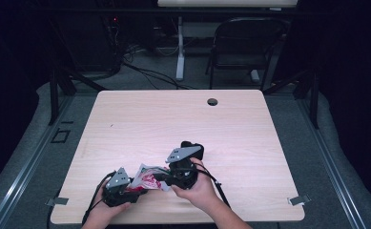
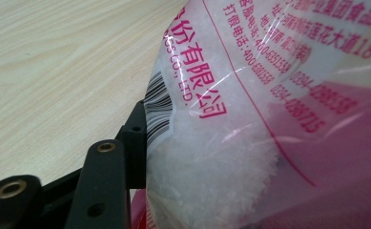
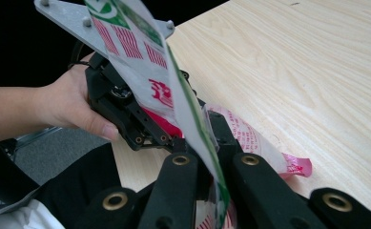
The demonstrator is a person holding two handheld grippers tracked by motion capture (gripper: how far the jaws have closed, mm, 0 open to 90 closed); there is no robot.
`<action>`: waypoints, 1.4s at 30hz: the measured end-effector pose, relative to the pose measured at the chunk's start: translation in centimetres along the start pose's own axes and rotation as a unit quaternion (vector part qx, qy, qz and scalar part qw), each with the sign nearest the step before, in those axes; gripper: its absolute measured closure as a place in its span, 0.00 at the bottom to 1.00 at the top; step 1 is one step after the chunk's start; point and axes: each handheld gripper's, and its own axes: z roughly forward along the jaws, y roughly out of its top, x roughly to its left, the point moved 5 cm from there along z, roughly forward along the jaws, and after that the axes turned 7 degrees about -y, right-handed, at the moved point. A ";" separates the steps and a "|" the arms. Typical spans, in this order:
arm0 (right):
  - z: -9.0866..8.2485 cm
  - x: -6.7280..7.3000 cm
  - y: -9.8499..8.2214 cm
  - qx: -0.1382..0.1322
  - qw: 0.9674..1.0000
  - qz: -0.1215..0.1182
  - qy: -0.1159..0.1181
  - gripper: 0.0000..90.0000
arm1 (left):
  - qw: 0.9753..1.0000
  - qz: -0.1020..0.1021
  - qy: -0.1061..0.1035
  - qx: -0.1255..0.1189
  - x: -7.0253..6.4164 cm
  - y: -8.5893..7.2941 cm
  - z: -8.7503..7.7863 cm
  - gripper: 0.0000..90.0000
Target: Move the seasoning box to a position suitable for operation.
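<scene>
So there's a plastic bag [image 1: 147, 179] held between the two grippers, just above the near edge of the light wood-grain table [image 1: 173, 119]. It's a thin, glossy, crinkly pouch, partly clear with pink-red printing, Chinese text, phone numbers and a barcode near one edge. Up close in the left gripper view, the bag [image 2: 250, 119] is packed with white, grainy crystals, sugar or salt by the look, I can't tell which. The other side has green trim and red stripes, which shows in the right gripper view [image 3: 140, 62].

The right gripper [image 3: 215, 164] has its black jaws pressed together on the flat, empty edge of the bag, with the film standing up thin between them. The left gripper [image 1: 126, 188] sits at the other end of the bag; one matte black jaw lies right against the barcode side, but the other jaw is hidden behind the bag, so I can't tell if it's actually pinching.

The tabletop is smooth laminate with rounded corners and a round cable hole [image 1: 212, 101] near the far edge.
</scene>
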 end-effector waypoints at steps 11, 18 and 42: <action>0.1 -0.4 0.2 -0.004 1.000 0.004 -0.007 1.00 | 1.000 0.001 0.028 -0.002 -0.1 0.4 0.0 0.62; -0.2 -0.5 0.3 -0.006 1.000 0.002 -0.011 1.00 | 0.999 0.012 0.049 -0.003 -0.1 0.8 -0.1 0.63; -1.8 -1.9 0.7 -0.020 0.999 0.043 -0.013 0.90 | 0.991 0.044 0.129 0.005 0.2 2.8 -0.8 0.67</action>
